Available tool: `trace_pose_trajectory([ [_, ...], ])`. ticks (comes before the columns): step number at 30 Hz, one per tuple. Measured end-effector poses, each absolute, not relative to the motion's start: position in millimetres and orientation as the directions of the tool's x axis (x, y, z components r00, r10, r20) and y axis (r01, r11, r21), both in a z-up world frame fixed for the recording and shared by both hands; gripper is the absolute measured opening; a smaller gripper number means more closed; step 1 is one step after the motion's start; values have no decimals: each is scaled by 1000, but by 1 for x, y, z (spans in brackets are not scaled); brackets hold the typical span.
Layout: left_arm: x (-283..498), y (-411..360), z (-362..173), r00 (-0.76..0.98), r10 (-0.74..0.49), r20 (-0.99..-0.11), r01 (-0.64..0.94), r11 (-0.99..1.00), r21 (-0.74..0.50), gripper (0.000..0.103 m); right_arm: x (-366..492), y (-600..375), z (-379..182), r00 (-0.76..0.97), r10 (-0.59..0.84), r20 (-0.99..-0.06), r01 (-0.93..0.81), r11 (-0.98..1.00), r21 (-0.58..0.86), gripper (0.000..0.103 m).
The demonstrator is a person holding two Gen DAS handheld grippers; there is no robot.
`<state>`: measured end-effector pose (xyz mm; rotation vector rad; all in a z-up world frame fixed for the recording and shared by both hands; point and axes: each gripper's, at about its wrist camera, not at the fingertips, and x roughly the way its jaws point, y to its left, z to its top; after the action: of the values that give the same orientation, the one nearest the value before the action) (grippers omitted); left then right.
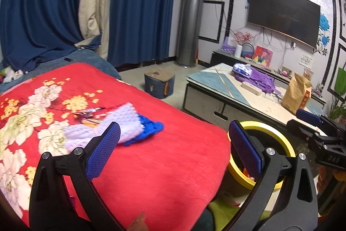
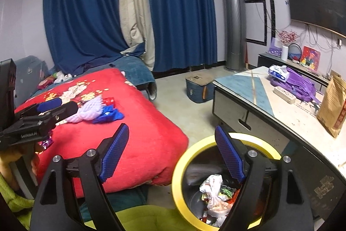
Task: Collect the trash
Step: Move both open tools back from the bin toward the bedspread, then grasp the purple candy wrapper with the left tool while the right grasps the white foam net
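A yellow-rimmed trash bin [image 2: 183,157] stands on the floor beside the red flowered blanket [image 2: 142,135] and holds several wrappers [image 2: 213,189]. The bin also shows in the left wrist view [image 1: 281,135]. On the blanket lie a white foam net [image 1: 112,125], a blue foam net [image 1: 149,129] and snack wrappers [image 1: 90,113]. My left gripper [image 1: 175,151] is open and empty above the blanket's edge, just short of the foam nets. My right gripper [image 2: 173,153] is open and empty, hovering over the bin's rim.
A low coffee table [image 2: 259,88] stands right of the bin with a purple bag [image 2: 298,83], a tissue pack and a brown paper bag [image 2: 333,105]. A blue box [image 2: 199,88] sits on the floor. Blue curtains, a tower air conditioner and a wall TV are behind.
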<state>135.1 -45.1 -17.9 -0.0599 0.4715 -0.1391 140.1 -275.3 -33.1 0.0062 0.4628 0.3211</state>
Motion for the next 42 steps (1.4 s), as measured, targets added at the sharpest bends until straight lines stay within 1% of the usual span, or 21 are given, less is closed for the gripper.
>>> trace_pose_trajectory([
  [12,112,1,-4,922,-22,-386,-9,997,-78,92,142,-232,-29,808,394,-437,-408,911,67,80],
  [24,100,47,-2,920,56,-388,-109,987,-115,92,151,-181,-20,767,476,-430,-500,864,64,81],
  [30,94,65,-8,906,85,-415,-150,981,-126,92,167,-164,-21,752,490,-440,-513,855,76,81],
  [39,90,95,-31,850,111,-515,-218,964,-153,92,201,-131,-35,738,472,-482,-511,858,57,80],
  [42,89,102,-39,832,101,-546,-227,959,-169,92,215,-122,-41,730,462,-504,-509,859,49,75],
])
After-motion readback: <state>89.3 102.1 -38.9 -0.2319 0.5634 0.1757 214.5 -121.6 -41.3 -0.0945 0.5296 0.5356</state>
